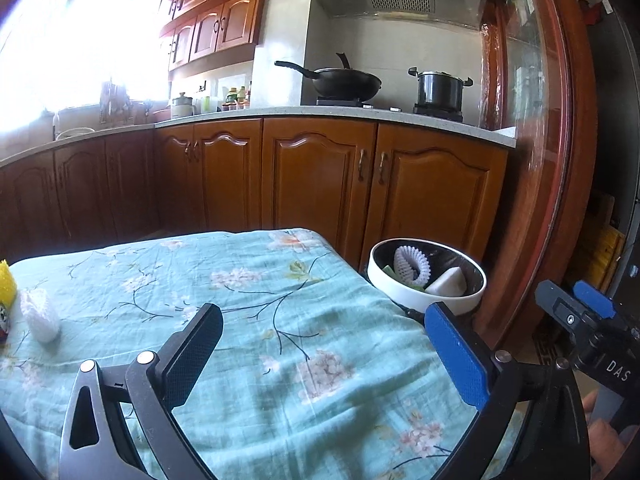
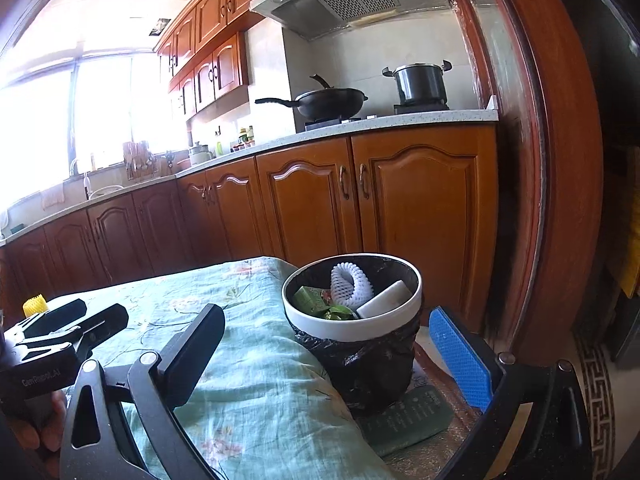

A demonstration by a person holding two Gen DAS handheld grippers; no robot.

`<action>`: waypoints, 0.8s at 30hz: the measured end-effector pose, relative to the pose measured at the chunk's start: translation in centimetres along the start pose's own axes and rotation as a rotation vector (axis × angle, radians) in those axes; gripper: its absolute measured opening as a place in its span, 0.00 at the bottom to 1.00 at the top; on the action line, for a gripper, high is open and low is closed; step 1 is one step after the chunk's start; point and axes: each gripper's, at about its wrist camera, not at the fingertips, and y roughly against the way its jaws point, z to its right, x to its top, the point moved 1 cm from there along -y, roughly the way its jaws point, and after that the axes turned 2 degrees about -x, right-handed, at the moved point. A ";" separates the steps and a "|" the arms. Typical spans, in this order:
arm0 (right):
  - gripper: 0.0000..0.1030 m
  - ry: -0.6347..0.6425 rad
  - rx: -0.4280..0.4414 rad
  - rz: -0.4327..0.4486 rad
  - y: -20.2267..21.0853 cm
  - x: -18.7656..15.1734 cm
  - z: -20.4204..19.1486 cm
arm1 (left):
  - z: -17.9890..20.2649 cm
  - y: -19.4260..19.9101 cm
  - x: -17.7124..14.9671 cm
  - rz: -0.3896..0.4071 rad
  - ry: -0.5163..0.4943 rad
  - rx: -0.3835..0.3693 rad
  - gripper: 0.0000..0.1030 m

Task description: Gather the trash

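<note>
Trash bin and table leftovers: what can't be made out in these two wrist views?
- Trash bin: its bottom; the foam net, white block and green carton cover it, both views.
- Yellow net: cut by the left edge, left wrist view.
- White foam piece: glare-washed, shape unclear.
- Flat green item: partly under the bin; print too small.
</note>
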 end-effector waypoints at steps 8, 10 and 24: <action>1.00 0.009 -0.010 0.013 0.3 -0.8 0.1 | 0.2 -0.8 -0.8 0.007 -0.021 0.025 0.99; 1.00 0.017 -0.013 0.011 0.2 -1.0 0.0 | 0.1 -0.6 -0.8 0.017 -0.030 0.031 0.99; 1.00 0.032 -0.007 -0.002 0.2 -1.7 -0.5 | -1.0 -0.5 -1.3 0.045 -0.059 0.046 0.99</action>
